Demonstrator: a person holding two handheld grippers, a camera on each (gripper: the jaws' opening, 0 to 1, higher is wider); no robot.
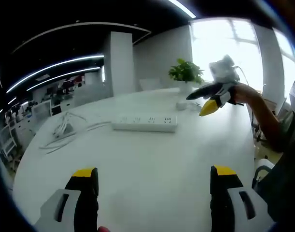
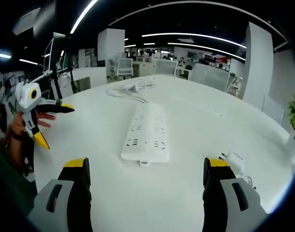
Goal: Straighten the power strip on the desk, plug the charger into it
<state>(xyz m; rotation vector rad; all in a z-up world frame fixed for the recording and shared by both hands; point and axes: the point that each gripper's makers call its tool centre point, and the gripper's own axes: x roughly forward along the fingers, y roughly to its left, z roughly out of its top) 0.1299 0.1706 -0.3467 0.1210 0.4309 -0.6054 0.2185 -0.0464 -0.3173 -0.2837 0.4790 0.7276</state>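
Both grippers [image 1: 154, 181] [image 2: 146, 176] hold nothing, jaws wide apart. The strip [image 2: 146, 132] lies mid-surface [image 2: 195, 121], its cord [image 2: 130, 89] trailing away. The charger [image 2: 232, 162] sits near the right jaw. Recommended: set one gripper at each end of the strip, rotate it square, then grip the charger by its body.

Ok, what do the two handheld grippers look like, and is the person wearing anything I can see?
Both the left gripper and right gripper have black jaws with yellow tips on light grey bodies. Seen from across, each carries a pale boxy top. The person's dark sleeve shows at the picture's edge.
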